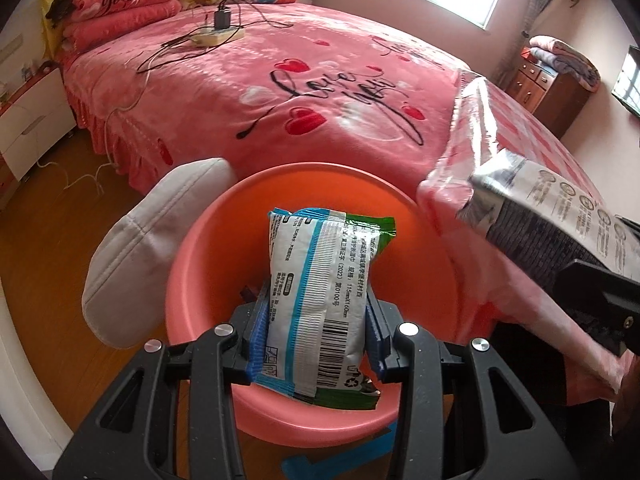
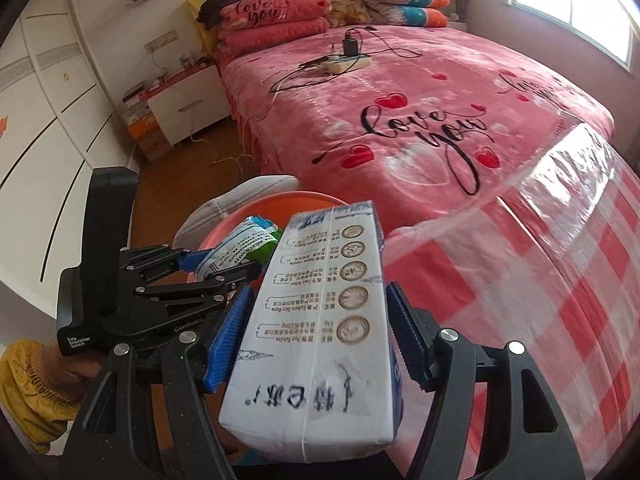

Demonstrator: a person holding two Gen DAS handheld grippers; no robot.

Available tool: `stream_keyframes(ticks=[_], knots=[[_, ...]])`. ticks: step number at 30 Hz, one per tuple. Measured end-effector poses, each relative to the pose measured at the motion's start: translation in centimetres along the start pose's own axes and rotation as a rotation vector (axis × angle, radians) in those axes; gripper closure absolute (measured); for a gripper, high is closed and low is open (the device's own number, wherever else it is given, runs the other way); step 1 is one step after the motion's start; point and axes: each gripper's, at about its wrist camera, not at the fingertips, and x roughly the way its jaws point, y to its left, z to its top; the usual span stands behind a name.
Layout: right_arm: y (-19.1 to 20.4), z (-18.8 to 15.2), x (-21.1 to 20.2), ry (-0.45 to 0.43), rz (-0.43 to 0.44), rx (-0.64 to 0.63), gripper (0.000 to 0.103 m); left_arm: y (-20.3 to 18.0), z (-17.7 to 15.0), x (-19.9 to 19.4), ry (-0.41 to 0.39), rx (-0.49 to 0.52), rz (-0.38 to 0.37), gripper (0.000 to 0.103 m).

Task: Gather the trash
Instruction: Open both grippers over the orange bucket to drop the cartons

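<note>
My left gripper (image 1: 316, 312) is shut on a white, blue and green snack packet (image 1: 320, 296) and holds it over the orange-pink plastic basin (image 1: 420, 248). The packet also shows in the right wrist view (image 2: 236, 248), with the basin (image 2: 304, 202) behind it. My right gripper (image 2: 316, 320) is shut on a white milk carton (image 2: 320, 340) with round medal prints. In the left wrist view the carton (image 1: 560, 216) and the right gripper's body come in from the right, beside the basin's rim.
A bed with a pink "love you" blanket (image 1: 300, 92) fills the back. A table with a pink checked plastic cloth (image 2: 560, 280) is at the right. A white padded chair back (image 1: 152, 248) touches the basin's left. A power strip with cables (image 1: 216, 36) lies on the bed.
</note>
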Motion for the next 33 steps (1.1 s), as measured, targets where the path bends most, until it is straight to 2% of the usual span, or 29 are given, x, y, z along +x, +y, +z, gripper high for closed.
stream_keyframes(ticks=[4,20,22,23,25,28,33], knots=[[0.4,0.5,1.2,0.017,0.01,-0.016,0.038,0.7,-0.1,0.5,0.01,-0.009,0.014,0.062],[0.3,1.3,5.4,0.074,0.009,-0.028,0.037,1.4,-0.2,2.6,0.055,-0.026,0.051,0.061],[-0.1,1.4,5.2,0.062,0.045,-0.007,0.028,1.4,-0.2,2.7,0.057,-0.023,0.073,0.056],[-0.3,1.4,5.1,0.055,0.047,-0.002,0.022,1.4,-0.1,2.7,0.053,-0.021,0.084,0.054],[-0.3,1.3,4.6,0.038,0.019,-0.003,0.015,1.5,0.0,2.7,0.046,-0.021,0.103,0.045],[-0.3,1.1,4.2,0.022,-0.013,-0.013,0.015,1.5,0.2,2.6,0.039,-0.025,0.117,0.033],[-1.2,0.8,3.6,0.015,-0.014,0.034,0.014,1.2,0.4,2.5,0.033,-0.015,0.142,0.023]])
